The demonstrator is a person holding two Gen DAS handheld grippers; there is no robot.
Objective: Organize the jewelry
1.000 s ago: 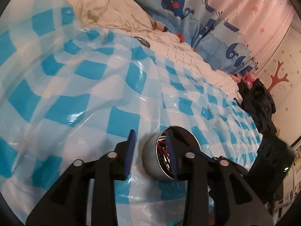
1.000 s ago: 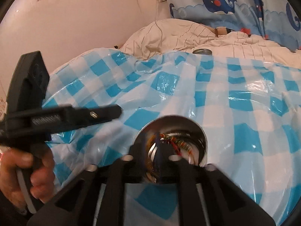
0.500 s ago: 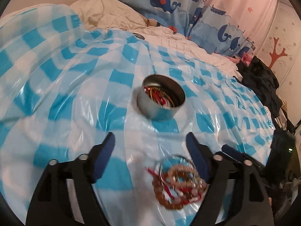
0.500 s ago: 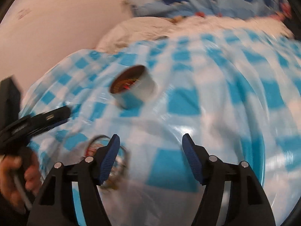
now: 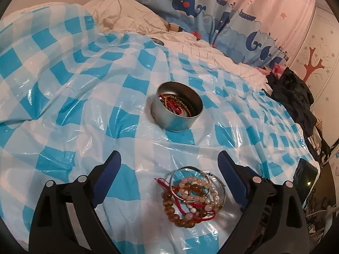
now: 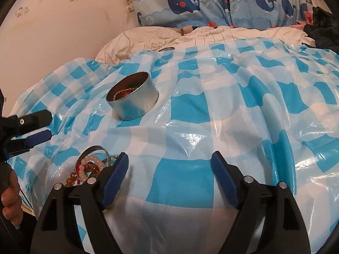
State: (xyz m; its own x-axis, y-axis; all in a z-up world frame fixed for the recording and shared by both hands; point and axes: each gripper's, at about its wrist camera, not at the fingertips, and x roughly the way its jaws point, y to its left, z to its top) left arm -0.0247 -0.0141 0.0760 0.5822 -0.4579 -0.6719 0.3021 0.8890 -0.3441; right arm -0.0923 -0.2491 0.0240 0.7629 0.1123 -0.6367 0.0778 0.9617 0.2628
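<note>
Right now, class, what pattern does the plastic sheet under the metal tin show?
Blue and white checks on the plastic sheet; clearest in the left wrist view.

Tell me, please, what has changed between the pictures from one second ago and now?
Both grippers drew back from the metal tin and their jaws have just been opening; the left gripper and right gripper now hold nothing. A bracelet pile came into view. The tin stays on the checkered sheet with jewelry inside.
</note>
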